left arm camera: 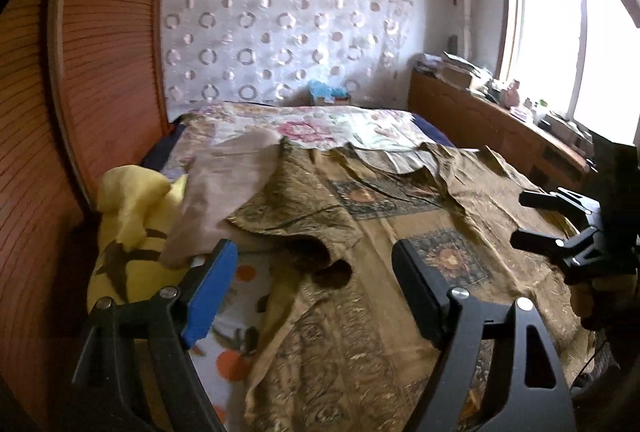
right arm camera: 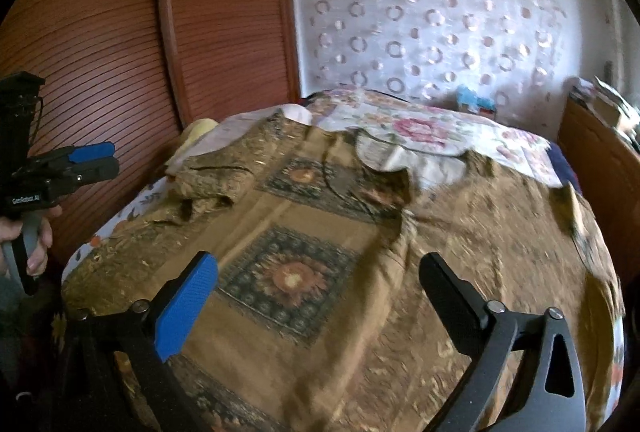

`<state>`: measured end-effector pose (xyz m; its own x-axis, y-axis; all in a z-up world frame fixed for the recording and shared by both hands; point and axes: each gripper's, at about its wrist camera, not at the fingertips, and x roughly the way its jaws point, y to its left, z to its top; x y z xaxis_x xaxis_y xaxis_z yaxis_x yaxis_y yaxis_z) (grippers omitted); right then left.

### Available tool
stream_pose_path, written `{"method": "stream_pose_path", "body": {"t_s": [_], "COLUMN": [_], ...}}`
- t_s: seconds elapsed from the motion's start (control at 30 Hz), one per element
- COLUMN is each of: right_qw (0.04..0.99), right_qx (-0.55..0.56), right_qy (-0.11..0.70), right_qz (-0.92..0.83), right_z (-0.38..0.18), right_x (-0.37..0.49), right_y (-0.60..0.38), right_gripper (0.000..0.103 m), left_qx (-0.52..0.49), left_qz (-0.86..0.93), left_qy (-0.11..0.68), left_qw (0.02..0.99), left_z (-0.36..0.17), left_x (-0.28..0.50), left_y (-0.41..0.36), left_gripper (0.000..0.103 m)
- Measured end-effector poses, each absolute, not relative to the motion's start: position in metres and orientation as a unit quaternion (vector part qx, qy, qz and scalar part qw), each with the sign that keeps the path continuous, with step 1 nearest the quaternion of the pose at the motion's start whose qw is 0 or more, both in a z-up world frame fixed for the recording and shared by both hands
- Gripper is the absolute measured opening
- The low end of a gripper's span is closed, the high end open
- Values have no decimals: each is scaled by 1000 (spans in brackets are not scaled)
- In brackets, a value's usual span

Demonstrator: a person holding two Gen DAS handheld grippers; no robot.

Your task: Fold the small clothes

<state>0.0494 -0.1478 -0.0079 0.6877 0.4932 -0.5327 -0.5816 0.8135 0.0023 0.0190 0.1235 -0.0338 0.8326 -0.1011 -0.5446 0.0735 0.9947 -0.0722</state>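
Note:
A golden-brown patterned garment with dark square medallions lies spread over the bed; it fills the middle of the right wrist view. Its left sleeve is bunched and folded inward. My left gripper hovers open over the garment's left edge, nothing between its blue pad and its black finger. My right gripper stands open above the near hem, also holding nothing. Each gripper shows in the other's view: the right gripper at the right edge, the left gripper at the far left, held by a hand.
A yellow cloth and a beige cloth lie at the bed's left side. The floral bedspread shows beyond the garment. A slatted wooden wardrobe stands close on the left, and a cluttered wooden cabinet under the window on the right.

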Motion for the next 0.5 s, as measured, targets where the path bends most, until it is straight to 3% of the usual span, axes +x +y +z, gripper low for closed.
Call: {"method": "stream_pose_path", "body": {"t_s": [0.2, 0.5], "right_qw": [898, 857], "right_qx": [-99, -158], "right_qy": [270, 293], "right_qz": [334, 394], "right_z": [-3, -17], "right_x": [76, 118], "right_y": [-116, -27], "right_gripper": [77, 58], "left_qx": [-25, -41], "left_qz": [-18, -6], "left_qy": [279, 278], "left_qw": [960, 960], "left_z": [-36, -42], "left_x": [5, -13], "left_y": [137, 156], "left_gripper": [80, 80]}}
